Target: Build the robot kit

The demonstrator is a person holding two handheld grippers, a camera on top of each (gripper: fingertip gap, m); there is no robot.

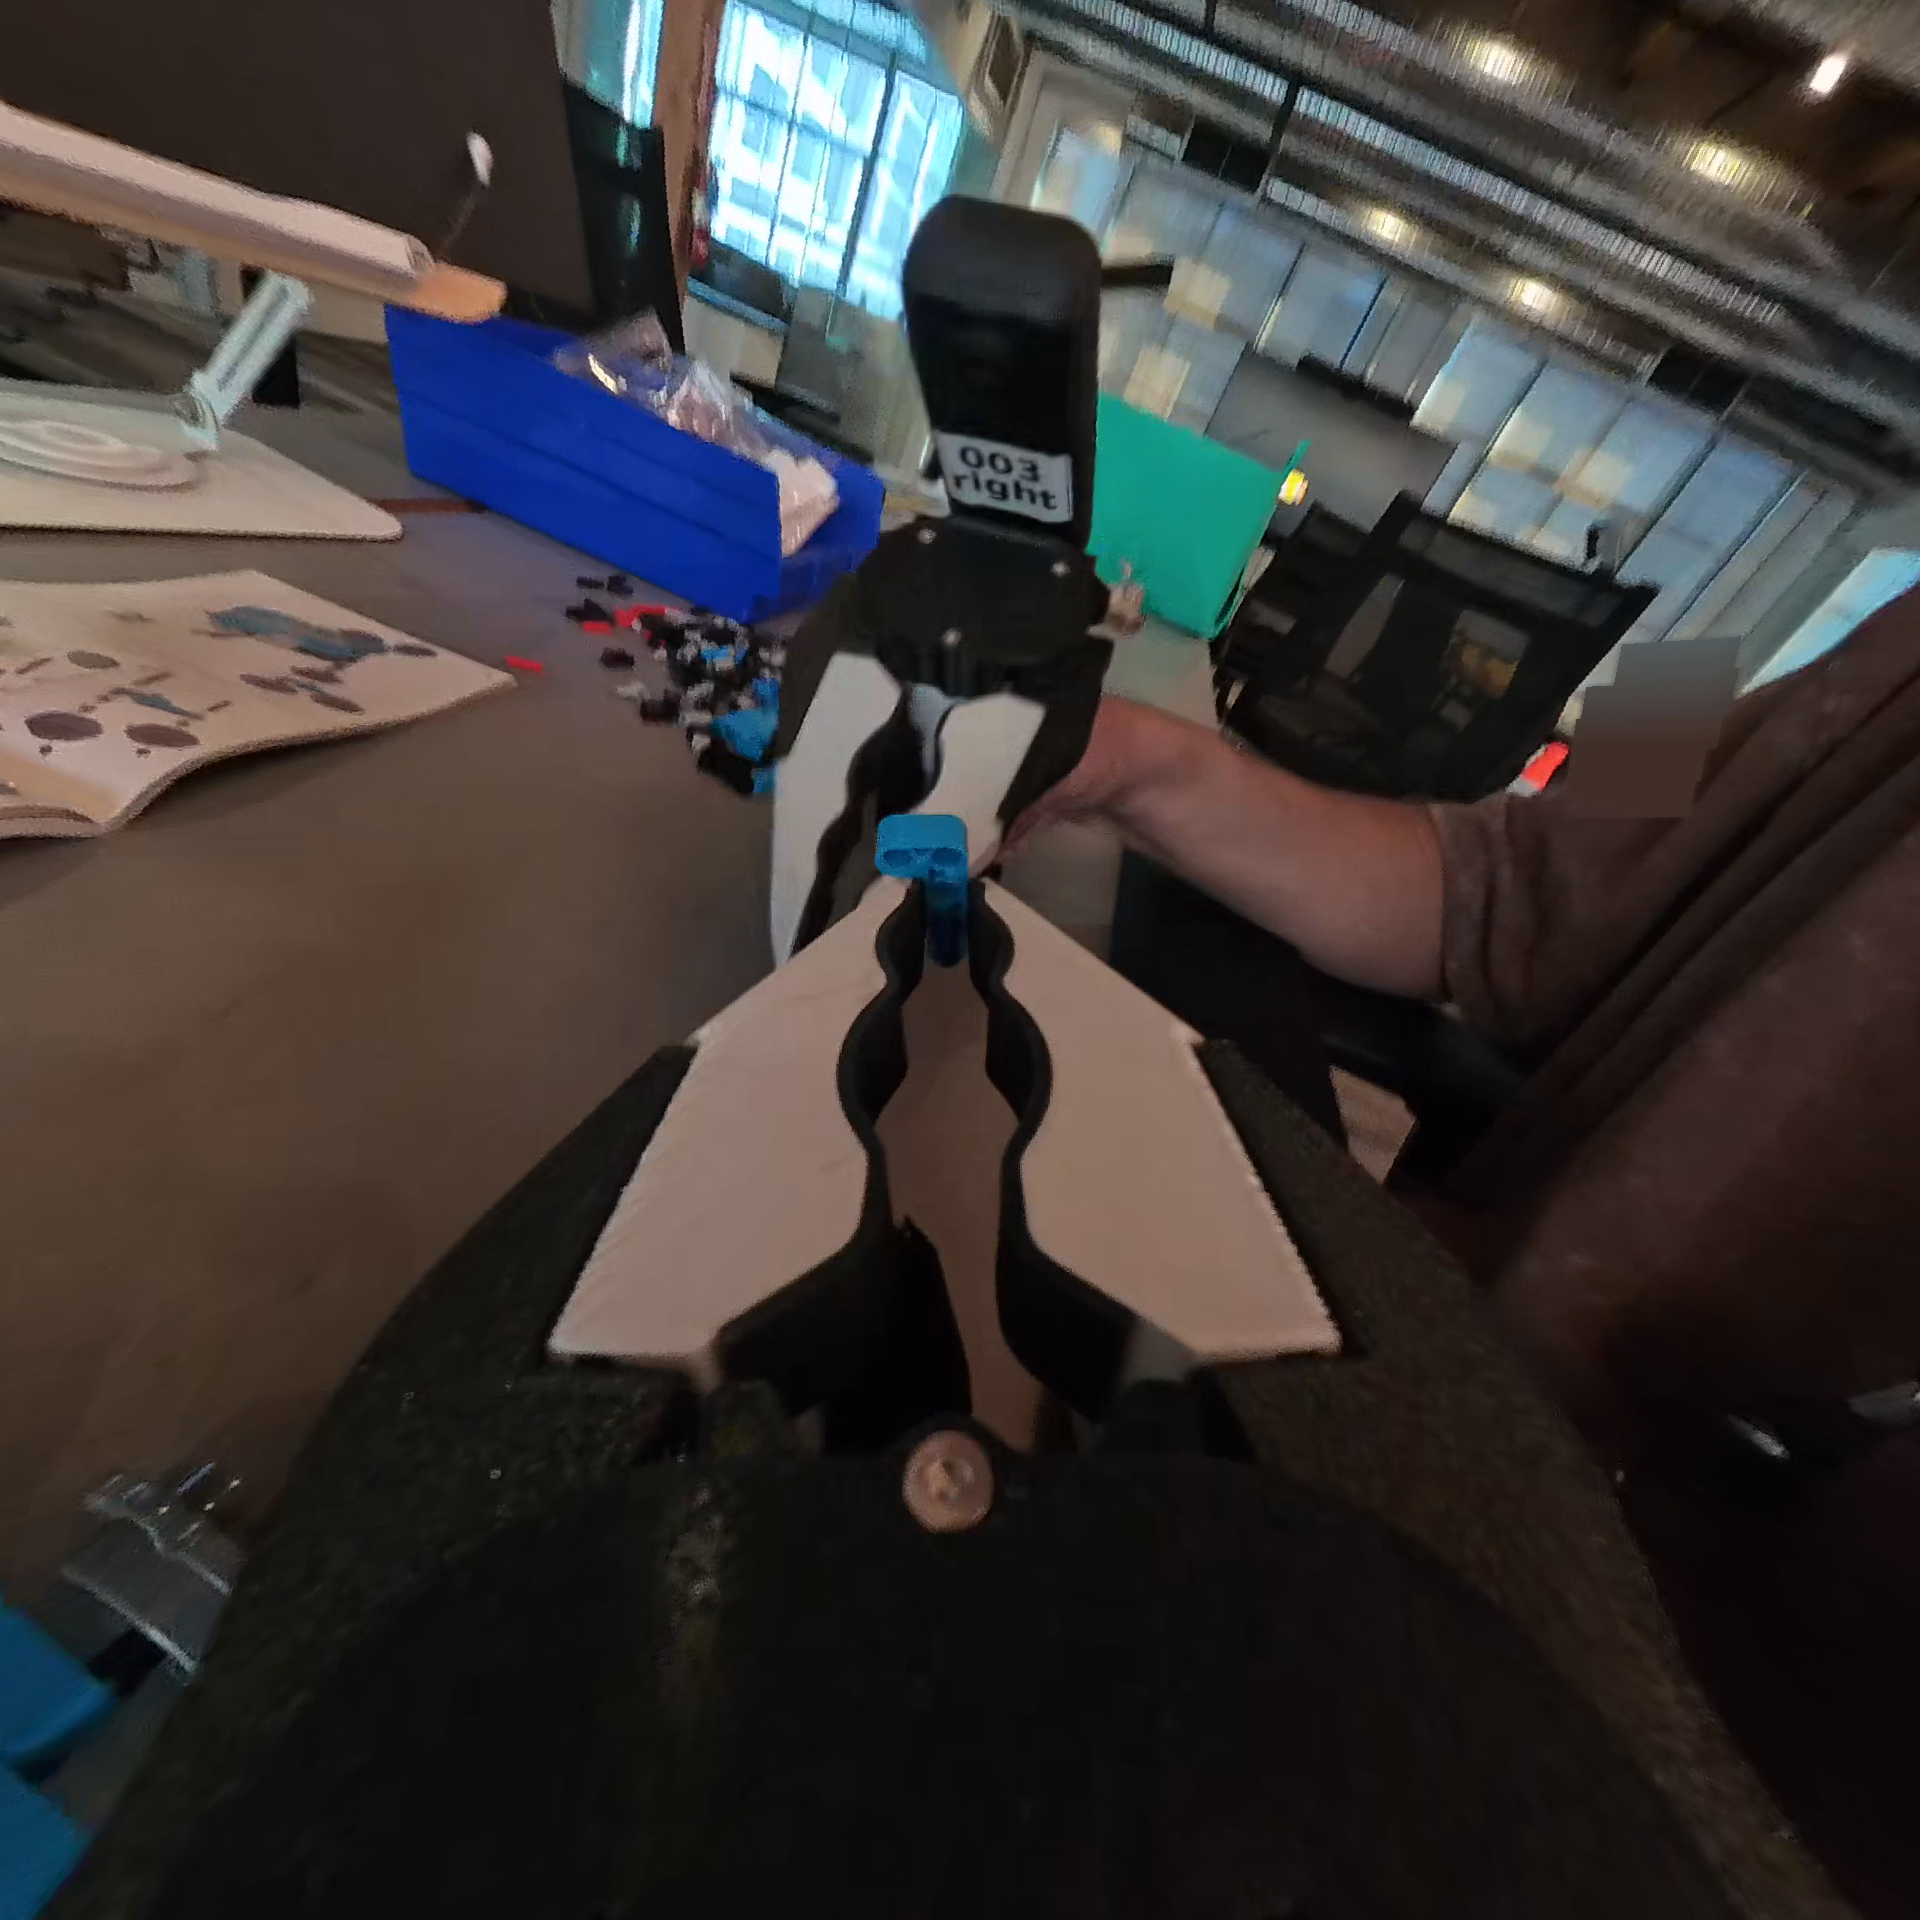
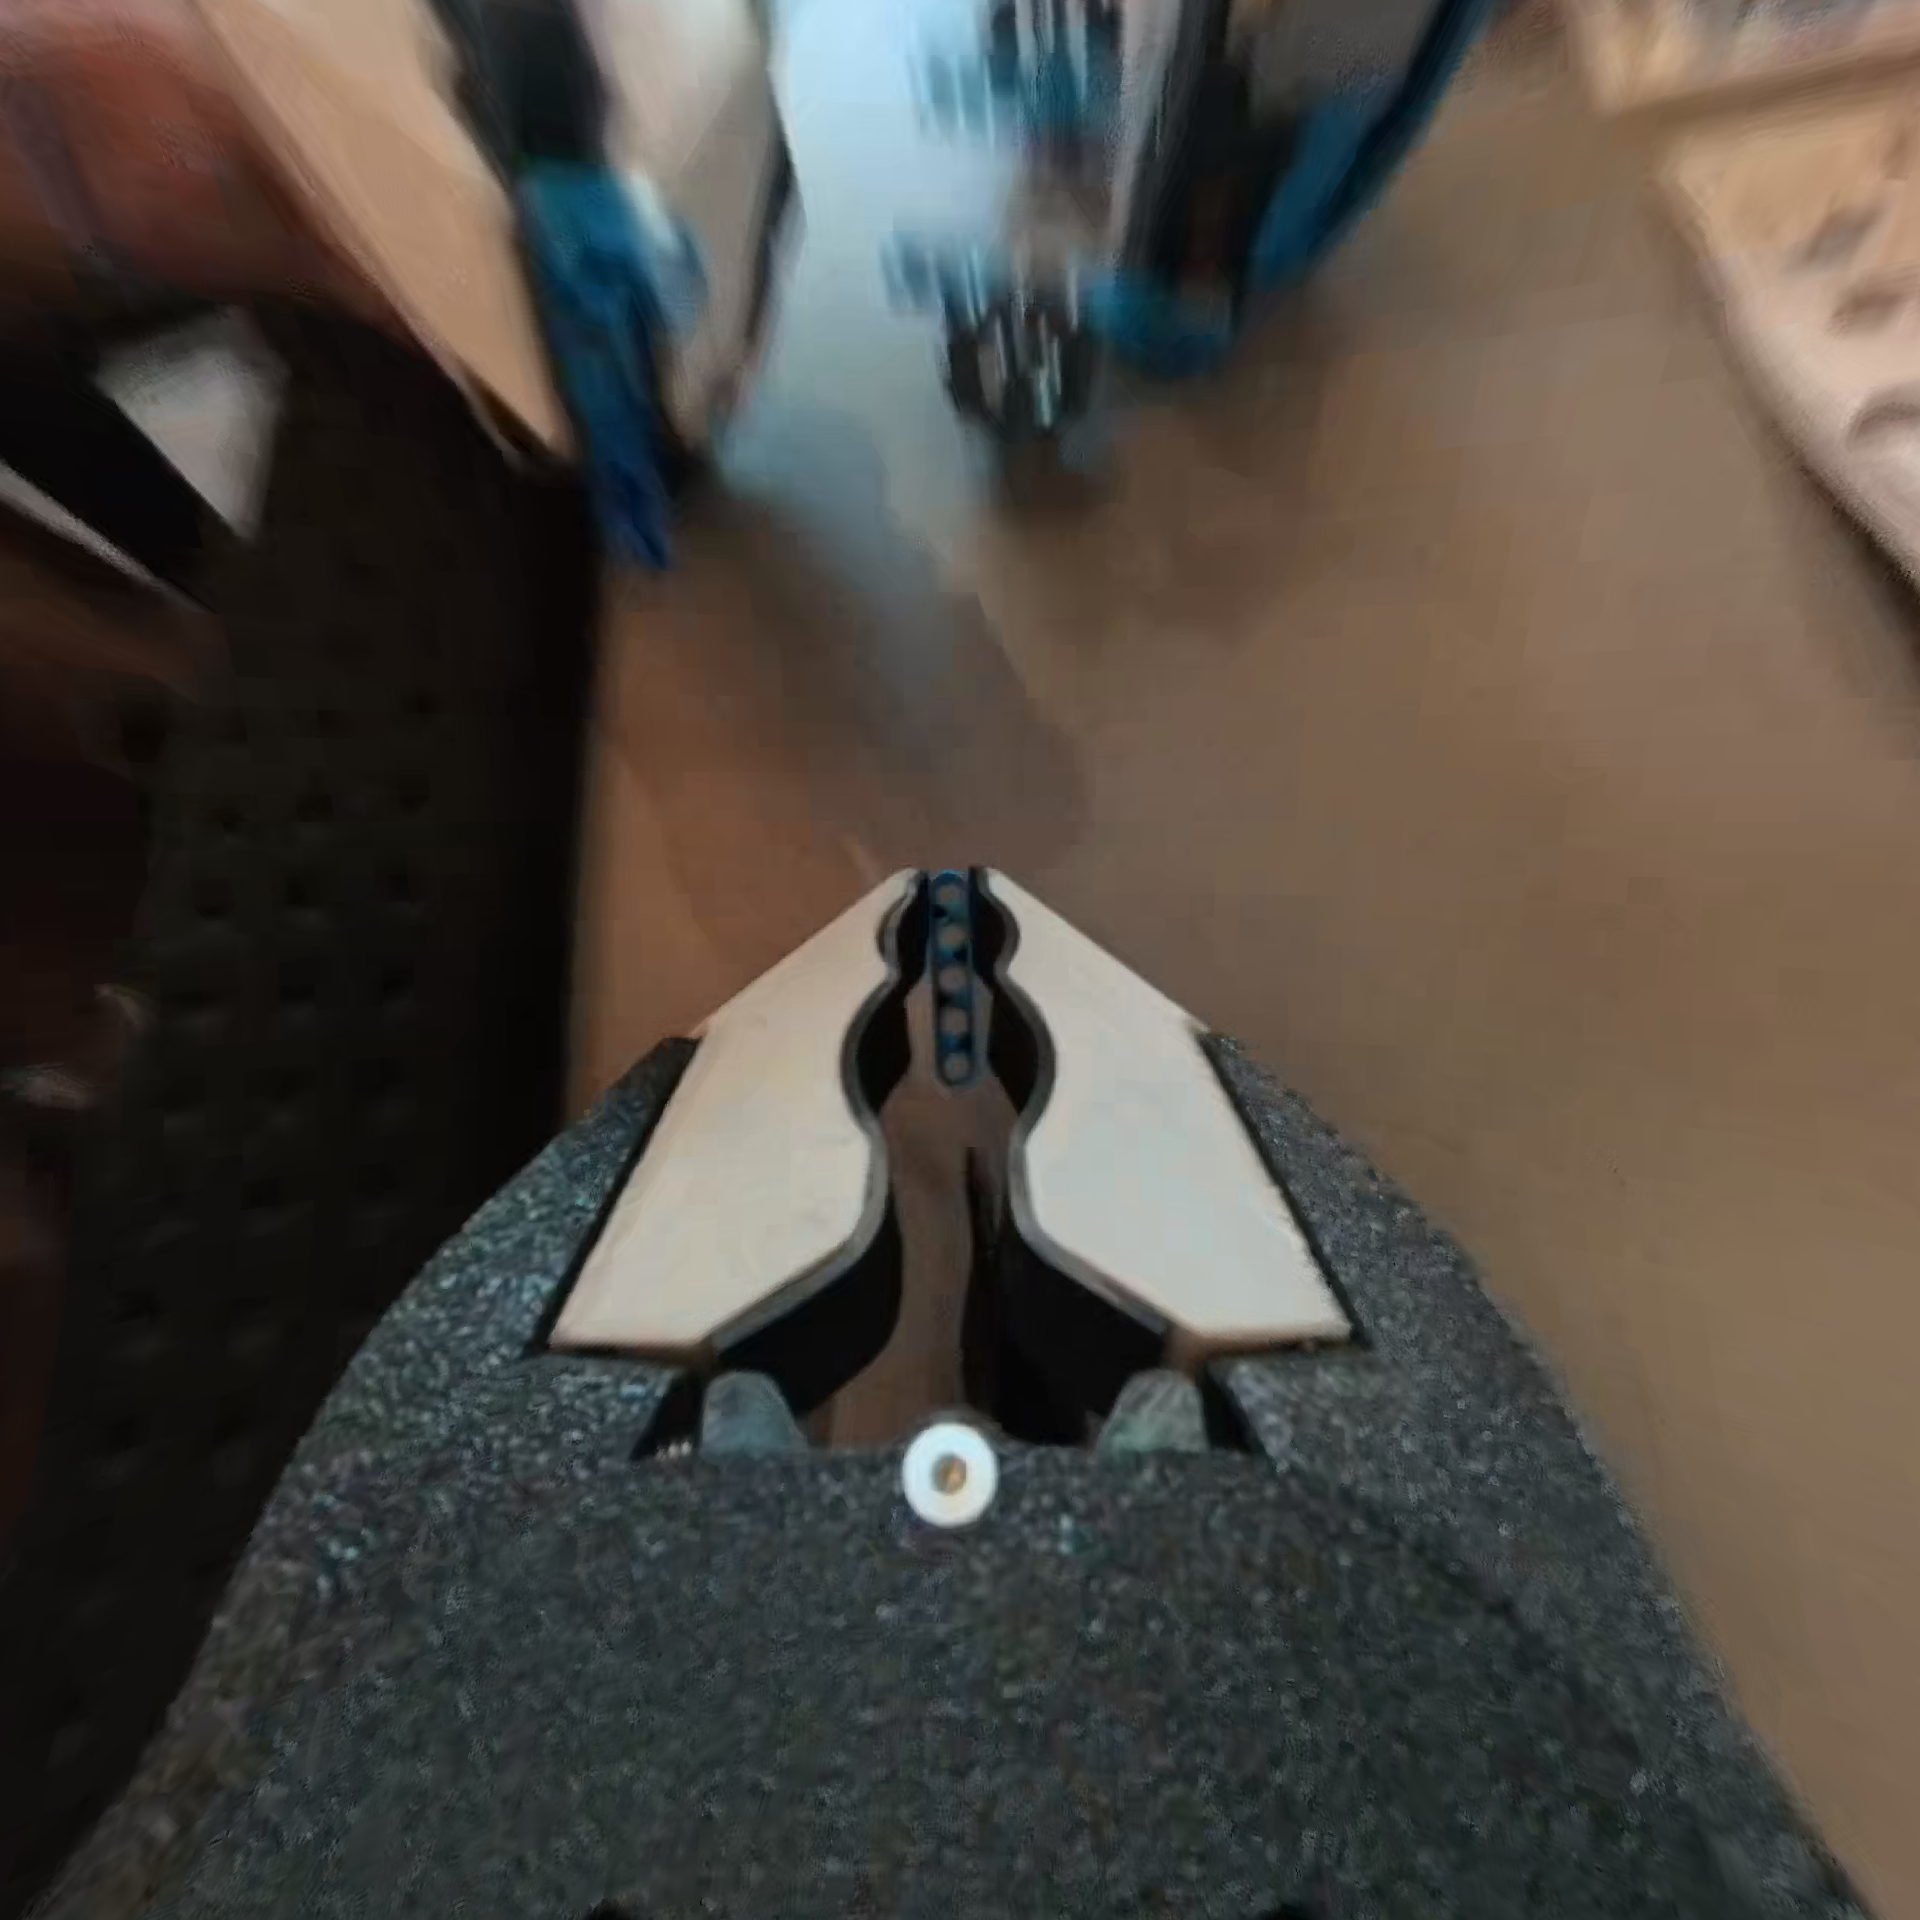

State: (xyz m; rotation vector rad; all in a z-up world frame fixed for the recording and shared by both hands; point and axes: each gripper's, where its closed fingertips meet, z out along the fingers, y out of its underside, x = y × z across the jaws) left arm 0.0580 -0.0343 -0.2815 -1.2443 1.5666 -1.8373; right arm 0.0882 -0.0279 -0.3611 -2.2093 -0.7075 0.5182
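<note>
Left gripper fingers pinching blue T-shaped piece, lifted above table. Right gripper fingers clamped on blue holed beam. Loose small pieces beside blue bin on table.

Facing wrist views, close over table.

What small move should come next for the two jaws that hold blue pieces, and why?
Probably ease the left gripper a little forward, slowly. Its jaws are shut on a small blue piece right at the tips of the right gripper, which is shut on a blue beam with holes; the right wrist view is blurred, so contact cannot be judged.
</note>
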